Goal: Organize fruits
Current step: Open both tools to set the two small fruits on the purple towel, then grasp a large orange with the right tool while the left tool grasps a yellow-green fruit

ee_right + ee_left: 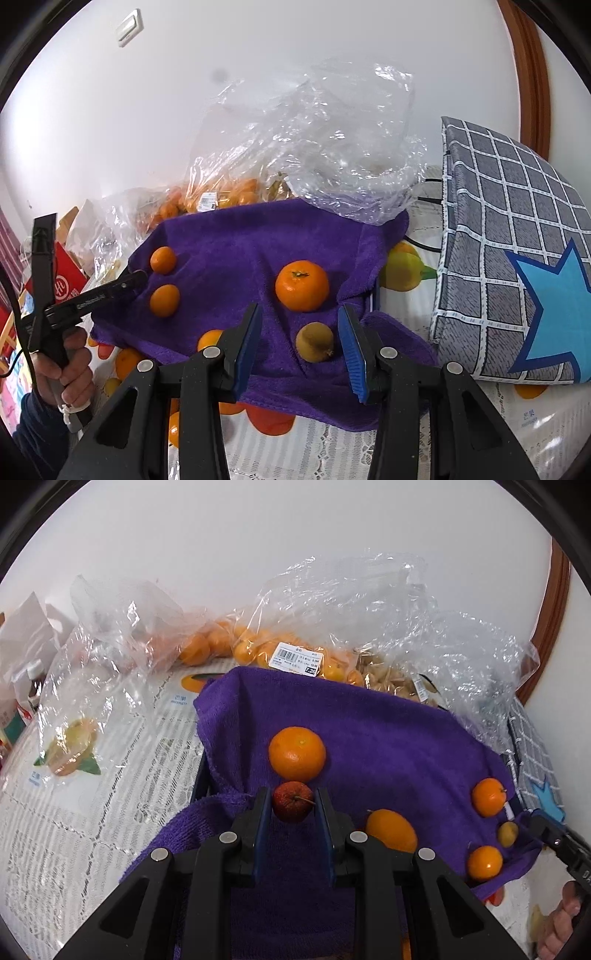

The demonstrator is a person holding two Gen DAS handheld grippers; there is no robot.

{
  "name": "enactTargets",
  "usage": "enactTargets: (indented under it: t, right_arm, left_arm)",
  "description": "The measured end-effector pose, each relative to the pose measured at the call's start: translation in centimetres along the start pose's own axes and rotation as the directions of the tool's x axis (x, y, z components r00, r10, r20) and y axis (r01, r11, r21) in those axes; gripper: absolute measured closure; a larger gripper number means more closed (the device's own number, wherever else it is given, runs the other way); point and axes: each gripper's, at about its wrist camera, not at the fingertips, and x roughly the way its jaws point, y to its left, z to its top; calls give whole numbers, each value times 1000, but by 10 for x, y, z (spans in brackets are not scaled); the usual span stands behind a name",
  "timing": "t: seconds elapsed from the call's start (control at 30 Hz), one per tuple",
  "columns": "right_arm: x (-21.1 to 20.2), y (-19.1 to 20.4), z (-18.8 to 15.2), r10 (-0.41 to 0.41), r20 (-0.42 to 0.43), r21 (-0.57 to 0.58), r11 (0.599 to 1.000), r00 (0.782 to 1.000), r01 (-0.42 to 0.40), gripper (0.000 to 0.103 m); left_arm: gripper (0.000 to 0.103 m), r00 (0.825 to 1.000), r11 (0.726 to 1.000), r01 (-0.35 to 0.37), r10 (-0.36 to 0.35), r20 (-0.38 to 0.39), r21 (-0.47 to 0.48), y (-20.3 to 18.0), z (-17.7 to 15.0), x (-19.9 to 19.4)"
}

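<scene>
A purple towel (388, 738) covers a tray and holds loose fruit. My left gripper (293, 806) is shut on a small red fruit (291, 800), just in front of a large orange (297, 753). Small oranges (488, 796) and a small yellow fruit (508, 833) lie to the right. In the right wrist view my right gripper (301, 345) is open around a yellow-brown fruit (314, 341) on the towel (229, 240), with an orange (302, 285) just beyond. The left gripper (135, 278) shows at the towel's left edge.
Clear plastic bags (369, 602) of oranges (255, 650) and nuts stand behind the towel. A grey checked fabric box with a blue star (517, 258) stands at the right. A fruit-print tablecloth (74, 812) covers the table. A red carton (64, 284) is at the left.
</scene>
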Motion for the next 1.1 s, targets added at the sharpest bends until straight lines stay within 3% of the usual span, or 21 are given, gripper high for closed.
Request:
enactTargets:
  t: [0.43,0.63,0.9,1.1]
  right_arm:
    - [3,18,-6,-14,-9,-81,997,1000,13,60]
    - [3,26,-9,-25,-8,-121,992,1000,23,60]
    - [-3,37,-13,-44,22,-176,983,999,47,60]
    - [-14,44,-22,-26,28,-169,985,999,30,60]
  left_arm:
    - [77,1000,999,-6,6,-9,34,-4,2,4]
    - [72,1000,1000,24,-24,1,0,2,2,1]
    - [71,992,993,105,-100,82,-59,13,-1,-19]
    - [71,978,990,120,-104,182,-77,20,-11,-51]
